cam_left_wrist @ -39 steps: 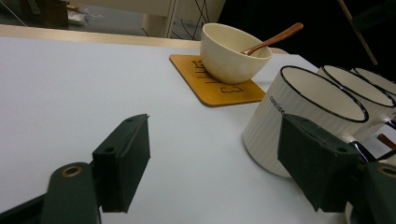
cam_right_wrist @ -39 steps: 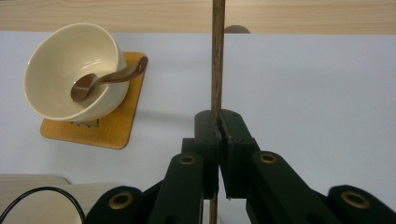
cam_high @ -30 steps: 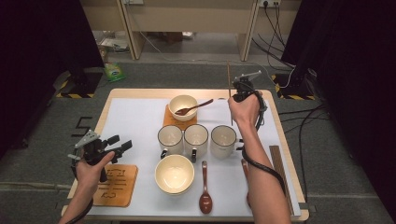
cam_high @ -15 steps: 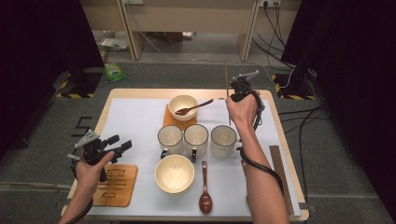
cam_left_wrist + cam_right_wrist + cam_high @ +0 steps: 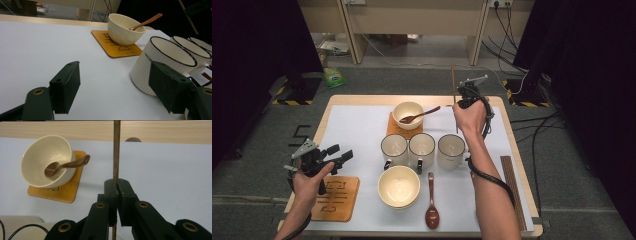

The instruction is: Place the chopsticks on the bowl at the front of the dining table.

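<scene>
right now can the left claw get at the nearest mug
Probably yes. The left claw is open, and the nearest mug stands just ahead of it on the white mat, with nothing lying between them. Its neighbour mug crowds only the far side.

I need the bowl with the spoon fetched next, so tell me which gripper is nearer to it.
Right. The right gripper, shut on a chopstick, hovers just beside the bowl on its coaster. The left gripper, jaws open, sits far off by the table's near left corner.

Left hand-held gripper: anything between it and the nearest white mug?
Nothing: bare white table sheet between the open left hand-held gripper and the black-rimmed white ribbed mug, per its own view.
</scene>
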Action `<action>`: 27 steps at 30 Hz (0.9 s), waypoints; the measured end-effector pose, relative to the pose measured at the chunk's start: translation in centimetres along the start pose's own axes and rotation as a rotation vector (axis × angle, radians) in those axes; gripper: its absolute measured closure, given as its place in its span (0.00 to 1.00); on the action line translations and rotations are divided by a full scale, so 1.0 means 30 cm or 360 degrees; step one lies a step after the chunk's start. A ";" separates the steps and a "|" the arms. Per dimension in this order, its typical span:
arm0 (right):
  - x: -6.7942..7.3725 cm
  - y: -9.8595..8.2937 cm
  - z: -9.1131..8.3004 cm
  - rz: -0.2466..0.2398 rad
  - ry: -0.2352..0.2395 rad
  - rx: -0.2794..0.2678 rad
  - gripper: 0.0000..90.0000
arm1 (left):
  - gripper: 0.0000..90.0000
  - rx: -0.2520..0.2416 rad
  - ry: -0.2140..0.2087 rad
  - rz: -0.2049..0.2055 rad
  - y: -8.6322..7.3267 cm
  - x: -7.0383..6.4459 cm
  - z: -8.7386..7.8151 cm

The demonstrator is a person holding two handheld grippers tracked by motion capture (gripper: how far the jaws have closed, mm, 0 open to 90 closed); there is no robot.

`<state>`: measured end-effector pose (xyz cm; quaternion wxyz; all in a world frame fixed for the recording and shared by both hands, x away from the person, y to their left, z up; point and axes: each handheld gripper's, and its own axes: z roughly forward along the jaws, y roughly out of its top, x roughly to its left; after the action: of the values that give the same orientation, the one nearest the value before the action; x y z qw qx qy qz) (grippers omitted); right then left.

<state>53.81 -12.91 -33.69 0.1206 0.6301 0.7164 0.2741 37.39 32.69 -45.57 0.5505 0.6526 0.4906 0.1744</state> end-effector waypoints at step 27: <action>0.042 0.010 0.025 -0.0016 0.0036 -0.0013 0.96 | 0.28 -0.0010 0.0000 0.0001 0.003 0.002 -0.004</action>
<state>54.23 -11.50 -33.94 0.1165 0.6230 0.7197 0.2834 37.37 32.81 -45.46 0.5524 0.6511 0.4898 0.1761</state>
